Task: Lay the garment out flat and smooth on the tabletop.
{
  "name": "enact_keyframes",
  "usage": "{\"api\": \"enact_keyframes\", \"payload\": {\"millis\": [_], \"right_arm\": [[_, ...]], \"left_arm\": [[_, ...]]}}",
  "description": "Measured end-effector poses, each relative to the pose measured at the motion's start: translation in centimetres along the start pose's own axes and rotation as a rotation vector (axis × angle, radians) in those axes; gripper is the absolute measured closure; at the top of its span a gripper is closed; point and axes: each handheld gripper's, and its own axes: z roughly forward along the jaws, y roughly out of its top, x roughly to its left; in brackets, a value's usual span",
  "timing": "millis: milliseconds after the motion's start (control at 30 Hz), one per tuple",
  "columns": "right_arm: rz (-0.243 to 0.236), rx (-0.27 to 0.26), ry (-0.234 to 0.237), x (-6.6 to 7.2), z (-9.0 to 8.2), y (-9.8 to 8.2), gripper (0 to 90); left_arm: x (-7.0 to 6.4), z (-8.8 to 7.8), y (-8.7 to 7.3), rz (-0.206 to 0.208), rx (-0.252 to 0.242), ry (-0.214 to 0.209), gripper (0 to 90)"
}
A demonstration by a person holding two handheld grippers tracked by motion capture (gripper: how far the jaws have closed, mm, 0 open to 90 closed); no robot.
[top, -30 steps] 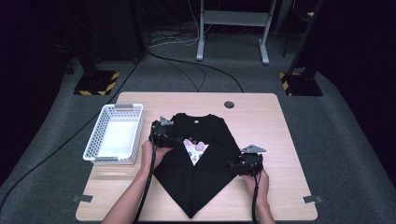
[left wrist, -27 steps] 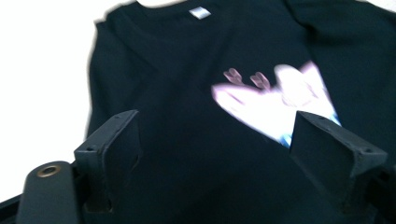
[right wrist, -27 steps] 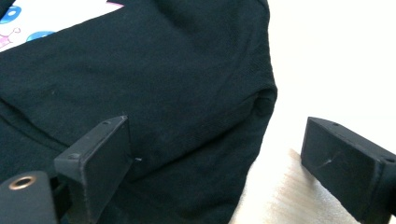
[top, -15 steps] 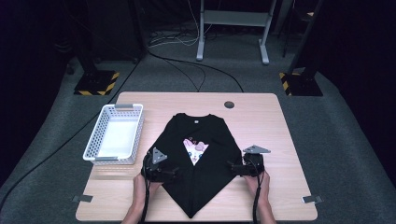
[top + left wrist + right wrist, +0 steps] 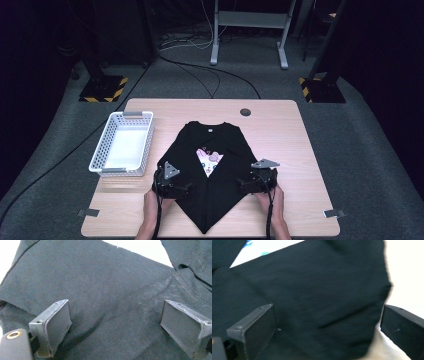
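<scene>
Sitting empty at frame left on the pale wooden desk (image 5: pixel 280 125): white slatted plastic basket (image 5: pixel 123 145). Lying mid-frame, folded to a point: black cotton T-shirt (image 5: pixel 210 185). Left gripper (image 5: pixel 172 186), moved down from the shoulder, spreading, releasing. Right gripper (image 5: pixel 255 182) opening wide too, nothing pinched. Sleeve folds seemingly finished.

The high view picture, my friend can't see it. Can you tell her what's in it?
A black T-shirt lies on a wooden table, its sides folded in so it narrows to a point near the person and a pale print shows in the middle. The left gripper and right gripper sit at its two edges with jaws open. A white basket stands to the left.
</scene>
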Motion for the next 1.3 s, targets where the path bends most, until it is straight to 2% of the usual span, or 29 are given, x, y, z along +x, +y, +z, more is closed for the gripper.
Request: {"api": "enact_keyframes", "payload": {"millis": [67, 167, 300, 767, 867, 933, 967, 1000, 1033, 1100, 1167, 1233, 1267, 1300], "right_arm": [[-0.012, 0.019, 0.004, 0.7, 0.2, 0.1, 0.0], [-0.016, 0.031, 0.0, 1.0, 0.5, 0.3, 0.0], [-0.025, 0.037, -0.002, 0.7, 0.8, 0.5, 0.0], [0.013, 0.03, -0.045, -1.2, 2.2, 1.9, 0.0], [0.021, 0.05, -0.052, -1.4, 2.4, 2.4, 0.0], [0.025, 0.068, -0.075, -1.2, 2.3, 2.8, 0.3], [0.026, 0.056, -0.09, -0.8, 1.9, 3.0, 1.8], [0.024, 0.023, -0.082, -0.2, 1.3, 3.2, 2.5], [0.017, -0.005, -0.07, 0.5, 0.7, 3.6, 3.3], [0.008, -0.027, -0.033, 2.4, 0.1, 4.3, 6.1], [-0.021, -0.008, 0.024, 4.6, 0.5, 5.1, 9.5], [-0.055, 0.028, 0.035, 6.7, 1.6, 5.6, 17.2], [-0.069, 0.047, 0.039, 7.5, 2.2, 5.8, 19.5], [-0.078, 0.064, 0.032, 8.0, 2.8, 5.9, 25.9]], "left_arm": [[0.0, 0.0, 0.0, 0.0, 0.0, 0.0, 9.3], [0.0, 0.1, 0.0, -0.001, -0.001, 0.001, 9.3], [0.0, 0.3, 0.2, -0.002, -0.001, 0.005, 9.4], [0.2, 1.8, 1.7, -0.027, 0.001, 0.032, 9.5], [0.2, 2.0, 1.9, -0.034, -0.001, 0.037, 9.5], [0.2, 2.0, 1.8, -0.034, -0.001, 0.038, 9.6], [0.2, 2.0, 1.8, -0.034, -0.001, 0.038, 9.6], [0.2, 2.0, 1.8, -0.034, -0.001, 0.038, 9.6], [0.2, 2.0, 1.8, -0.034, -0.001, 0.038, 9.6], [0.2, 2.0, 1.8, -0.034, -0.001, 0.038, 9.6], [0.2, 2.0, 1.8, -0.034, -0.001, 0.038, 9.6], [0.2, 2.0, 1.8, -0.034, -0.002, 0.039, 9.7], [0.2, 2.0, 1.8, -0.033, -0.001, 0.039, 9.7], [0.2, 2.0, 1.8, -0.033, -0.001, 0.039, 9.7]]}}
